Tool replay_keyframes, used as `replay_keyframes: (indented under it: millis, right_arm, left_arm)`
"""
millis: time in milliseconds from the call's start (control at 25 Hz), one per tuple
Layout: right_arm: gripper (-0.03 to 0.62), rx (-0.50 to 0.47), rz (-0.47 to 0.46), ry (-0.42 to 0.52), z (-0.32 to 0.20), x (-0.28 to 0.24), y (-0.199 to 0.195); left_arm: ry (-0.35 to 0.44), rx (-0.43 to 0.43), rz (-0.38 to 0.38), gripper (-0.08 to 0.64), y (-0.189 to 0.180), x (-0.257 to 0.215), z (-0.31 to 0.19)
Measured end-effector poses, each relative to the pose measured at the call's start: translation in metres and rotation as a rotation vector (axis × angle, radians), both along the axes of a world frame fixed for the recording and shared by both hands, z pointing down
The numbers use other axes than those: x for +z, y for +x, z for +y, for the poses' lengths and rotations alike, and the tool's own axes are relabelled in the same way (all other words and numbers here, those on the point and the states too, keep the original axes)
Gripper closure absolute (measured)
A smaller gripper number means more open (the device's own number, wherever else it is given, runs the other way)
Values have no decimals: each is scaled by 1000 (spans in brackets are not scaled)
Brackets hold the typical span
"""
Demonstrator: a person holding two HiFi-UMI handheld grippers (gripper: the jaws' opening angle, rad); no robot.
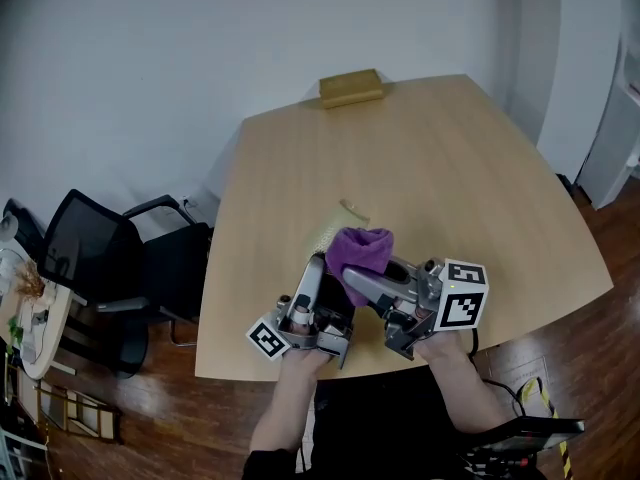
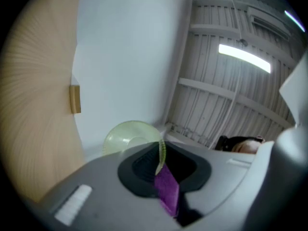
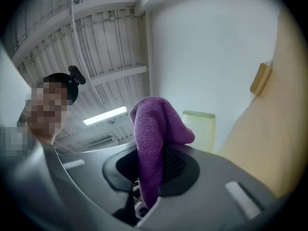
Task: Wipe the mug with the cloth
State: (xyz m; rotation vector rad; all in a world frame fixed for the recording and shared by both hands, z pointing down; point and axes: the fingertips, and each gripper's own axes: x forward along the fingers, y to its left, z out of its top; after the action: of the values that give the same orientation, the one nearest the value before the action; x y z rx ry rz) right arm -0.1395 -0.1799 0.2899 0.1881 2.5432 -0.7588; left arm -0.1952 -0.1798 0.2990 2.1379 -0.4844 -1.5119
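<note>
Clamping the pale green mug (image 1: 335,230) by its wall above the table's (image 1: 450,168) near edge, the left gripper (image 1: 318,268) tilts upward; the right gripper (image 1: 355,278), closed on the purple cloth (image 1: 358,251), holds it against the mug's rim.

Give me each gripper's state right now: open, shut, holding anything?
Left gripper: closed on the rim of the mug.
Right gripper: closed on the purple cloth.
</note>
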Motion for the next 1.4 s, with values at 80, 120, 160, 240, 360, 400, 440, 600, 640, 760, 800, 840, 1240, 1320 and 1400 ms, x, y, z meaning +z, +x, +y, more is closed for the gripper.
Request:
replay_keyframes:
  millis: [80,120,160,240,360,400,440,600,640,760,800,840,1240,1320,1400]
  right_arm:
    - [537,142,-1,41,-20,-4,19]
    - [537,229,-5,75,-31,-10,31]
    - [537,302,-6,118,-38,-16,41]
    - [537,371,18,222,-37,-27,45]
    - [537,278,129,379,-8,-23,13]
    - [537,215,170,422,5,-17,1]
    - [537,145,212,463,19,-8,-9]
    - [535,-4,318,570,49,17,-22]
    - [535,3,316,566,47,18,-18]
    - [535,98,245,484,24,9,-1]
    - [535,152,198,428,11,1,8]
    - [535,213,139,364,-5,-7,21]
    - [537,385,51,450,-18,-39,32]
    - [537,306,111,478,-3,-22,13]
    - [536,208,174,502,10,-2,-2]
  left_arm:
    - [9,6,62,509,-9,-4,1]
    - [18,7,76,509,-11,-6,2]
    - [28,9,81,511,-11,-9,3]
    - [45,16,72,511,-9,-13,5]
    - [66,38,57,511,-3,-18,8]
    - [75,45,50,508,-1,-20,9]
    - [86,54,38,508,1,-21,10]
    - [109,93,2,515,7,-19,14]
    - [105,96,12,514,7,-18,14]
    - [102,91,59,514,-3,-19,13]
    - [102,86,71,514,-8,-21,12]
    - [102,82,80,514,-12,-22,11]
    - [71,135,84,511,6,-25,3]
    - [62,120,51,511,5,-25,1]
    - [65,114,18,510,8,-26,-4]
